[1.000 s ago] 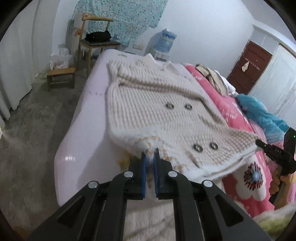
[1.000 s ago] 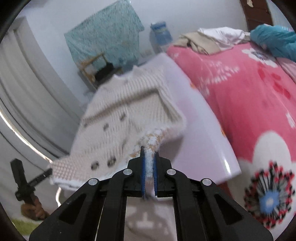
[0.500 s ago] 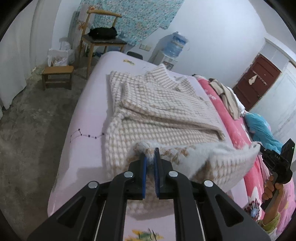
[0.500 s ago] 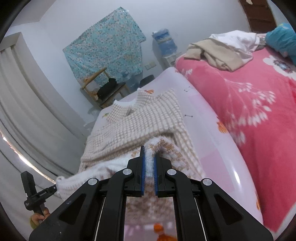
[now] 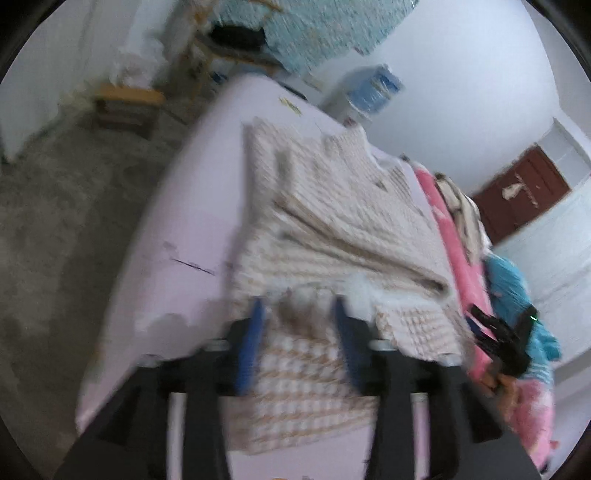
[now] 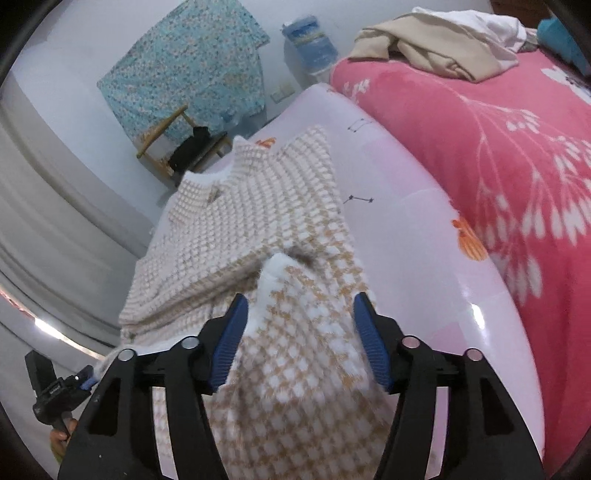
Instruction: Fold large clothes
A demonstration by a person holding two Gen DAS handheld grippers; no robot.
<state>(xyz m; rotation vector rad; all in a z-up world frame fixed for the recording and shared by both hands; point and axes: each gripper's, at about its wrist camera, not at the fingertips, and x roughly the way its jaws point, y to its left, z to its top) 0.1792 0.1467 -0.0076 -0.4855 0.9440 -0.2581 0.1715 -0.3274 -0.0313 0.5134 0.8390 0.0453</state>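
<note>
here both jaws are opening off the sweater [image 6: 258, 206], its lower hem hidden beneath them.

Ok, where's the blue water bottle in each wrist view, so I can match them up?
Left wrist: water bottle at upper centre-right, past the far end of the lilac bed.
Right wrist: top centre, left of the pink blanket.
Shared landmark: the turquoise floral cloth on the wall.

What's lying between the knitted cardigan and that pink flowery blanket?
Only bare pale-lilac sheet separates the cardigan from the pink blanket; it carries small printed marks. The right wrist view shows it clearly.
</note>
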